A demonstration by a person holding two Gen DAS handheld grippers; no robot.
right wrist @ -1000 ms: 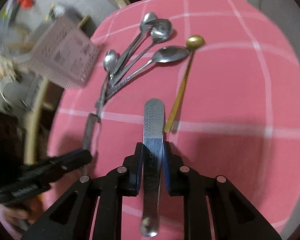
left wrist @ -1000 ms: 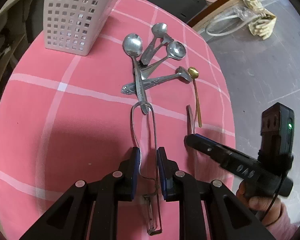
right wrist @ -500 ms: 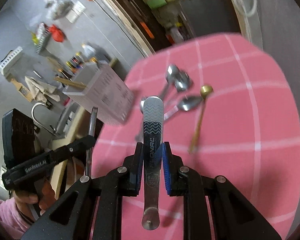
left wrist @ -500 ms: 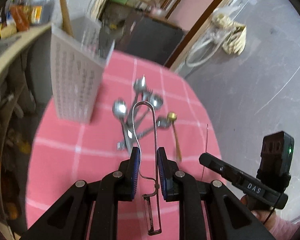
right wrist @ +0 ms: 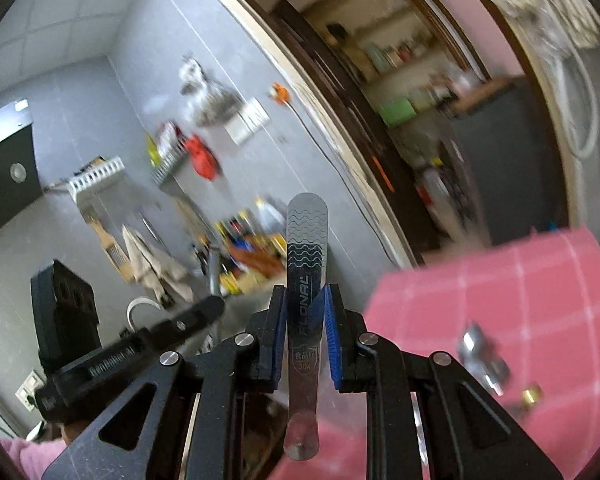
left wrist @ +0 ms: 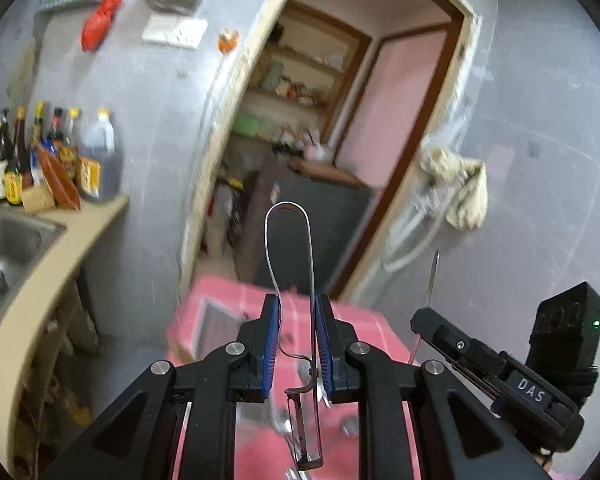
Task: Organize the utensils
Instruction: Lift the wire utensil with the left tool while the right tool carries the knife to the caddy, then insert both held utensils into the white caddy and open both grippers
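The wire-frame peeler (left wrist: pixel 290 280) sits clamped between the blue pads of the left gripper (left wrist: pixel 296 336). Its looped handle projects forward past the fingertips; its serrated blade end hangs back between the gripper arms. The jaws stand at a narrow setting, pressed on the wire on both sides.

The flat steel utensil handle (right wrist: pixel 306 280) is clamped edge-on in the right gripper (right wrist: pixel 305 336). Wave embossing covers its forward end and printed lettering runs along its shank. The rounded rear end hangs below the pads. The jaws are closed to the width of the handle. What kind of utensil it is cannot be determined.

Both grippers are raised above the pink checked table (right wrist: pixel 520 300), and both cameras point toward the room rather than down. In the left wrist view the table (left wrist: pixel 228 320) appears only as a blurred patch behind the left gripper. The right gripper (left wrist: pixel 426 320) shows to the right of it, with the steel handle seen as a thin edge.

In the right wrist view, spoons (right wrist: pixel 482 354) lie on the table to the right of the right gripper, blurred by motion. A gold-coloured spoon tip (right wrist: pixel 531 396) lies just beyond them, mostly cut off. The left gripper (right wrist: pixel 212 306) shows on the left.

Beyond the table stand a counter with bottles (left wrist: pixel 40 152), a sink (left wrist: pixel 8 248) and a doorway (left wrist: pixel 340 140).
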